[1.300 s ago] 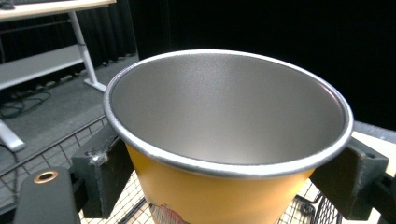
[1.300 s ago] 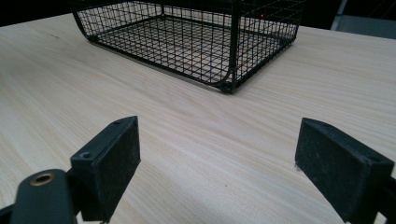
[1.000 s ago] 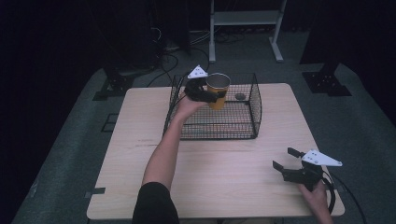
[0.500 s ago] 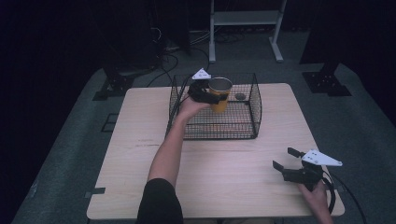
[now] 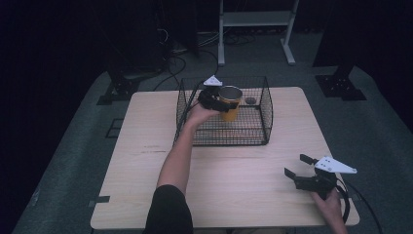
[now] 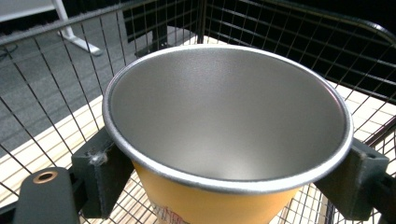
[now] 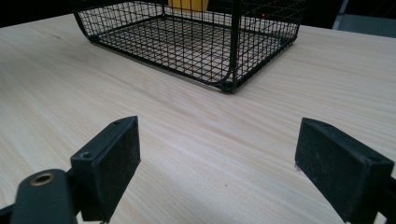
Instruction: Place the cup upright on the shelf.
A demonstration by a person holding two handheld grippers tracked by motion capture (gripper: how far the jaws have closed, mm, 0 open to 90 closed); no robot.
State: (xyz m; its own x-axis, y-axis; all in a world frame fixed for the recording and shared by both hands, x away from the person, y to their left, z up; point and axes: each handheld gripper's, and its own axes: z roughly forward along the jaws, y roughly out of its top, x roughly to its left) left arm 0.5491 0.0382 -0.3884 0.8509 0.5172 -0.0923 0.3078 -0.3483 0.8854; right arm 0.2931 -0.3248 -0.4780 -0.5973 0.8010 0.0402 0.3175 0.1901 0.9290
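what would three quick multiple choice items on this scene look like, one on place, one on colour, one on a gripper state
1. Where is the cup?
A. inside the wire basket
B. on the floor
C. beside the right gripper

2. What colour is the cup's outer wall?
A. blue
B. yellow-orange
C. green

3. How are the right gripper's jaws?
A. closed on the cup
B. closed on the basket
C. open with nothing between them

Answers:
1 A, the high view shows the left gripper holding the cup within the basket's walls.
2 B, the left gripper view shows a yellow-orange wall below a silver rim.
3 C, its own view shows bare table between spread pads.
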